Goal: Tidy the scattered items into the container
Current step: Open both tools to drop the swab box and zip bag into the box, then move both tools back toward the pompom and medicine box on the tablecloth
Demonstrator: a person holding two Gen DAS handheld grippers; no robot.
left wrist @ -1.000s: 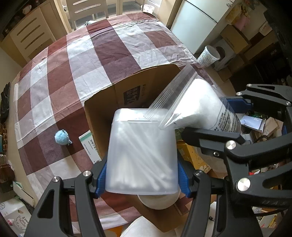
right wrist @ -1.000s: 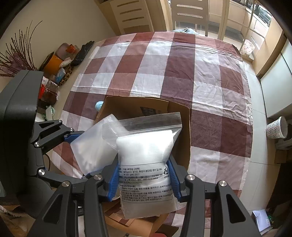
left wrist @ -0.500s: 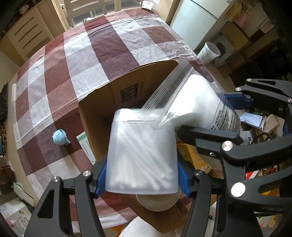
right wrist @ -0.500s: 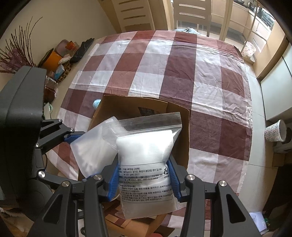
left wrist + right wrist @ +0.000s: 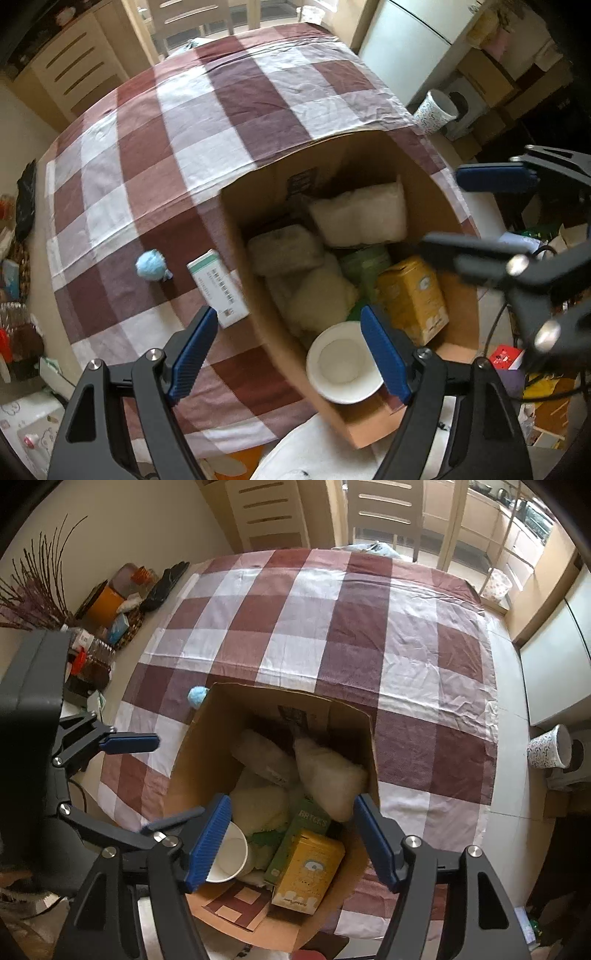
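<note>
Both tongs opening empty over box [image 5: 255,221]; carton [image 5: 218,288] beside it.

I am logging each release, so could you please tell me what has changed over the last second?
Both grippers let go: the left gripper dropped its translucent tub, the right gripper its zip bag, into the cardboard box; both jaws are opening, empty. The blue pompom and small carton stayed on the tablecloth.
</note>
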